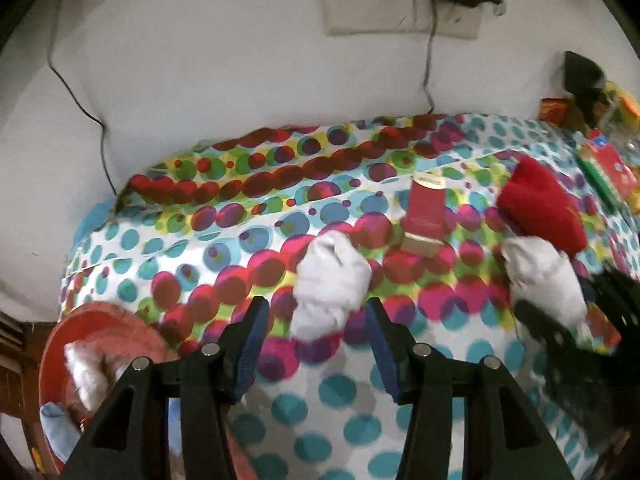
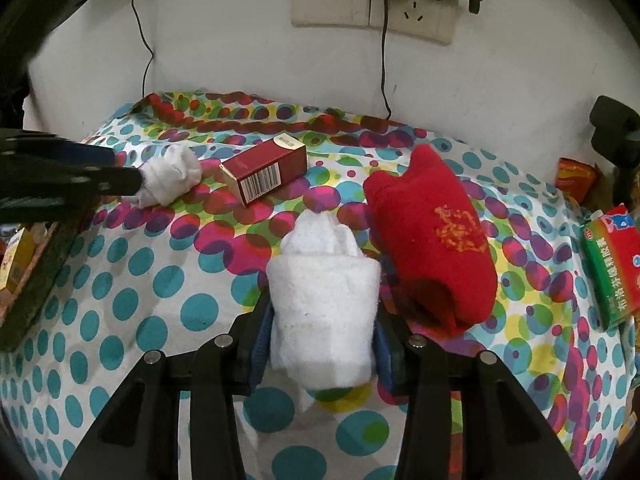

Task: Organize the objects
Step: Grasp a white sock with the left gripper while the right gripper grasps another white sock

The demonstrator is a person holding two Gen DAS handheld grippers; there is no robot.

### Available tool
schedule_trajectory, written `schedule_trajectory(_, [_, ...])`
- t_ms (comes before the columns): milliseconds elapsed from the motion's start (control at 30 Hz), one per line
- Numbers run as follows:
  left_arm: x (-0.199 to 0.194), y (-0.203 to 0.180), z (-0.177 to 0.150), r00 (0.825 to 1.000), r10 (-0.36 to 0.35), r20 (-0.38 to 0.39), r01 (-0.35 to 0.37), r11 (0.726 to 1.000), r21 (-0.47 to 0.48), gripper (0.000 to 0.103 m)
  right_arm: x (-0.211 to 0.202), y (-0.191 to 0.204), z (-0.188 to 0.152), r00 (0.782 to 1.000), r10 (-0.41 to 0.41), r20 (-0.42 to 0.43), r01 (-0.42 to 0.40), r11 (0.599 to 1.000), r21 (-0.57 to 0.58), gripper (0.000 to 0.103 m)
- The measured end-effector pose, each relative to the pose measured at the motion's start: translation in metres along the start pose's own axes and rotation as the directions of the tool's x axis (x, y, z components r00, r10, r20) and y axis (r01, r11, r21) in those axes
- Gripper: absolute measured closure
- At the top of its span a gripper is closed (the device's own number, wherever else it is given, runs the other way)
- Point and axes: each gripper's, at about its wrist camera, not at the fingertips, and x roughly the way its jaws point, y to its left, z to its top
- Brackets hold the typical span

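In the right wrist view my right gripper (image 2: pixel 322 312) is shut on a folded white sock (image 2: pixel 324 292), its blue pads pressing both sides just above the spotted cloth. A red sock (image 2: pixel 432 248) lies right beside it. A dark red box (image 2: pixel 264 176) lies further back. In the left wrist view my left gripper (image 1: pixel 316 320) stands open, with a small balled white sock (image 1: pixel 332 280) lying between its fingertips and a gap on the left side. The red box (image 1: pixel 426 212) is just beyond it. At the right are the red sock (image 1: pixel 540 204) and the held white sock (image 1: pixel 540 276).
A red basket (image 1: pixel 56 344) holding a white sock and a blue item sits at the table's left edge. A green and red medicine box (image 2: pixel 612 260) lies at the right. A dark board (image 2: pixel 36 280) and a yellow box (image 2: pixel 16 256) are at the left. Cables hang down the wall behind.
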Motion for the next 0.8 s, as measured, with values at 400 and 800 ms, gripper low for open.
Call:
schedule_trajectory(400, [0.038,-0.017,0.003,1.000,0.024,-0.010,-0.025,0.999,-0.030,0.052,0.002,-0.003,0.000,1.000,0.018,-0.007,-0.017,1.000,0.017,0.058])
schedule_trajectory(800, [0.028,-0.027,-0.013,0.998,0.065,0.018,-0.064,0.997,-0.038,0.067,0.003,-0.003,-0.001,1.000,0.017,-0.007,-0.017,1.000,0.019,0.058])
